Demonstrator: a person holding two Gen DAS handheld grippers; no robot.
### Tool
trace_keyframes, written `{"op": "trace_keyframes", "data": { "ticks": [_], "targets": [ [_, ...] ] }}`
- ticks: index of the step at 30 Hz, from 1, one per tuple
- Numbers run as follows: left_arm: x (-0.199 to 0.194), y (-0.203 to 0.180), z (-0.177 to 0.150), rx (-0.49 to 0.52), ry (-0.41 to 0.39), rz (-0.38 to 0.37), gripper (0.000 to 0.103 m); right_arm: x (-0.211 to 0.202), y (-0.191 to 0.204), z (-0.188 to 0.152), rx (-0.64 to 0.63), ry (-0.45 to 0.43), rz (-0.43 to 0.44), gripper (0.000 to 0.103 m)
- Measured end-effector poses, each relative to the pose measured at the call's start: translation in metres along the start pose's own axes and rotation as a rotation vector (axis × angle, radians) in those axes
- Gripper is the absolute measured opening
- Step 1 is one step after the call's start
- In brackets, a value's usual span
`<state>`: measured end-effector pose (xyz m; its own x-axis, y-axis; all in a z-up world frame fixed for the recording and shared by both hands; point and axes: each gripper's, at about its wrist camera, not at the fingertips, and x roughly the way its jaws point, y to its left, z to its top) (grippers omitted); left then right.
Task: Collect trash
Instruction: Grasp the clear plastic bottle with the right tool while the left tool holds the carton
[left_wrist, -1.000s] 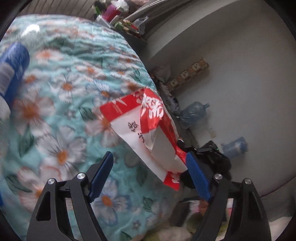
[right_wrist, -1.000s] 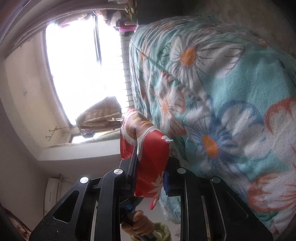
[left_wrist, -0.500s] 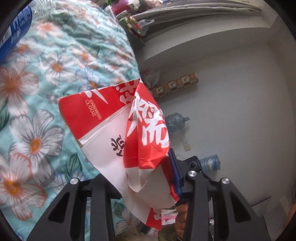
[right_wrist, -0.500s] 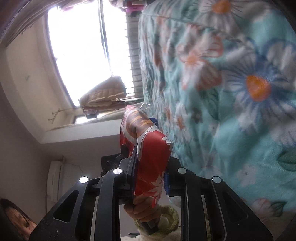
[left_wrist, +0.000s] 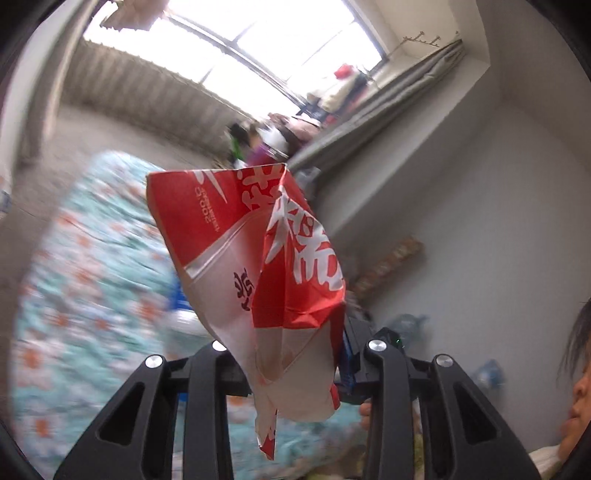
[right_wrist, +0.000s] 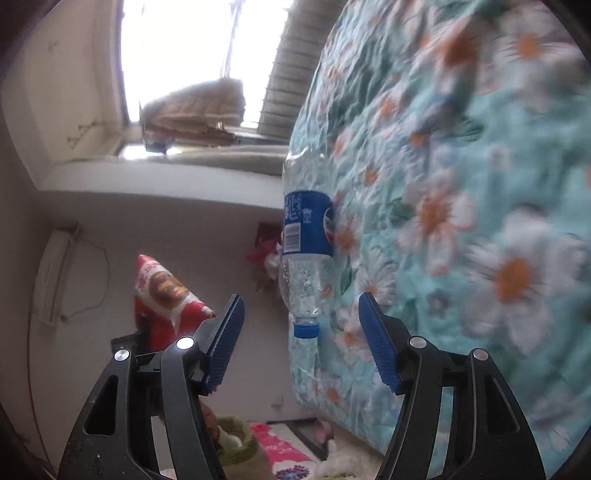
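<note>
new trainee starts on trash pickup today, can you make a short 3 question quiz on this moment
1. True or false: the left tongs are clamped on the red and white bag.
2. What lies on the floral bedspread ahead of the right tongs?
3. The right tongs are: A) shut on the bottle B) apart with nothing between them C) shut on the bag

Key:
1. True
2. A plastic bottle with a blue label and blue cap
3. B; the jaws are opening, and the bottle sits beyond them.
</note>
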<state>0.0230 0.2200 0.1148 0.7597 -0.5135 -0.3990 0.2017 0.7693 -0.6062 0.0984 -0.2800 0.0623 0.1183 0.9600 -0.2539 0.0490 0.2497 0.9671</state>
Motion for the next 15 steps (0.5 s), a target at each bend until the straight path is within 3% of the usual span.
{"op": "trace_keyframes", "data": {
  "ticks": [5, 8, 9, 12, 15],
  "targets": [
    [-0.049, 0.021, -0.002, -0.020, -0.056, 0.141, 0.032, 0.094, 0.032, 0.015, -0.111, 0.112, -0.129, 0.068],
    [-0.050, 0.030, -0.007, -0.035, -0.053, 0.199, 0.032, 0.128, 0.034, 0.020, -0.119, 0.144, -0.188, 0.069],
    [-0.052, 0.033, -0.009, -0.035, -0.049, 0.214, 0.032, 0.138, 0.033, 0.021, -0.129, 0.156, -0.211, 0.064],
    [-0.039, 0.032, -0.015, -0.016, -0.020, 0.251, 0.032, 0.143, 0.030, 0.019, -0.153, 0.149, -0.221, 0.062],
    [-0.027, 0.034, -0.017, 0.013, 0.053, 0.237, 0.032, 0.119, 0.025, 0.016, -0.151, 0.135, -0.208, 0.062]
  ]
}}
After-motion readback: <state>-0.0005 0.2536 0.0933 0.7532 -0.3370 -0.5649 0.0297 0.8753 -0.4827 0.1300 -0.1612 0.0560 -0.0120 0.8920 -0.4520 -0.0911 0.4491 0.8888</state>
